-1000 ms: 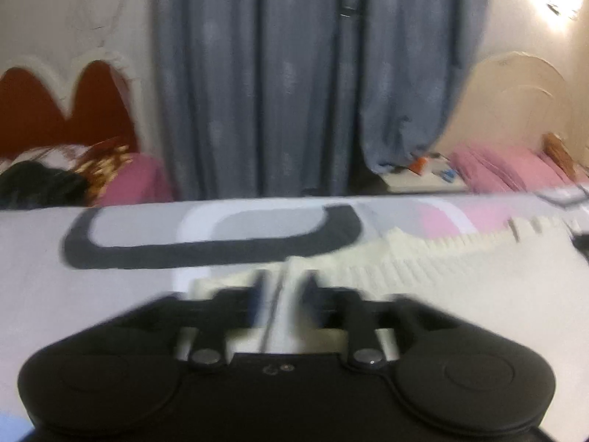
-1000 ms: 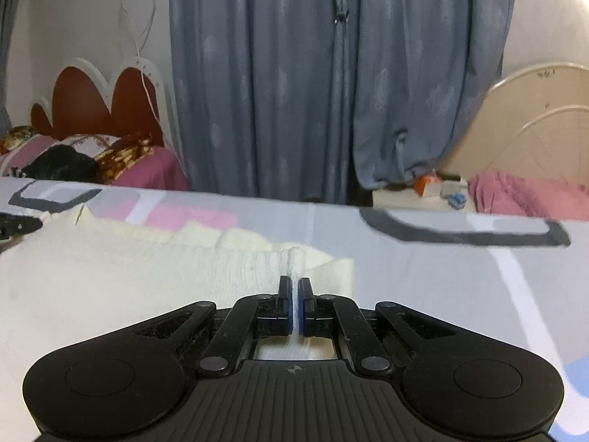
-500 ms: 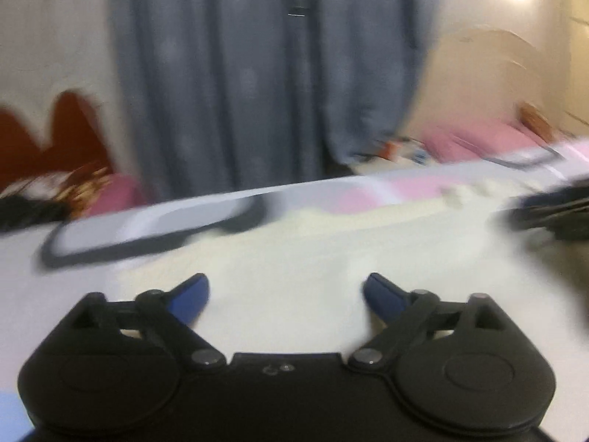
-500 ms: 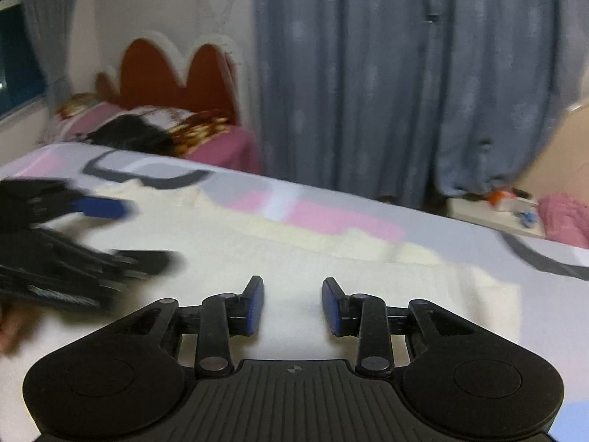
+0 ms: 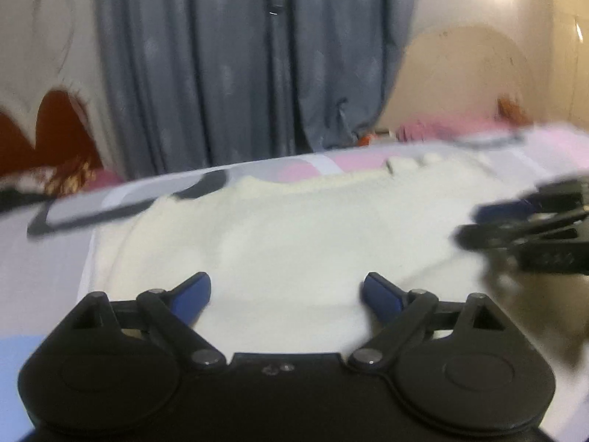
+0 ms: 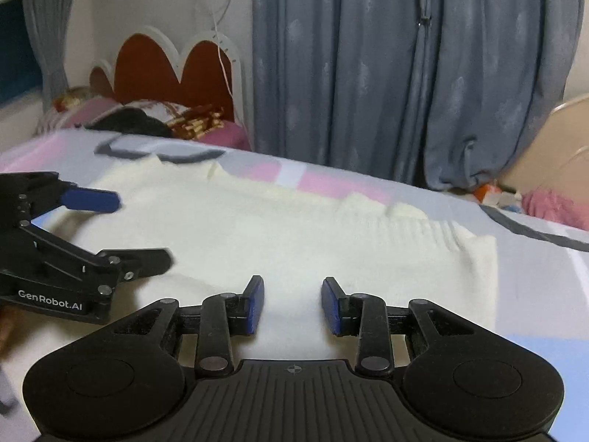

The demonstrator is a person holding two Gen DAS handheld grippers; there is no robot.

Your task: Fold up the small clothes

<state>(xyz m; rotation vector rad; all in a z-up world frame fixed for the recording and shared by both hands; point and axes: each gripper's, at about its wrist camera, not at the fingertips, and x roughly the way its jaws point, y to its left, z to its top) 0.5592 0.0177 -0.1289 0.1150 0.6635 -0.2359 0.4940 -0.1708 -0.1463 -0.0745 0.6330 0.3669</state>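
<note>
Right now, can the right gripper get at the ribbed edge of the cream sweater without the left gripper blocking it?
Probably yes. The right gripper is open above the cream sweater, and the ribbed edge lies ahead to its right with nothing over it. The left gripper is off on the other side, also open.

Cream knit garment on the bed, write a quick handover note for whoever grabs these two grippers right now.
Left gripper: open, empty, above the near edge of the cream knit garment.
Right gripper: open, empty, over the same garment, near its ribbed end.
Garment: lies spread on the patterned grey, pink and white bedsheet, neither gripper holding it.
Done: it looks folded over, though layers are hard to judge.
Left: check edges, make any remaining fold.
</note>
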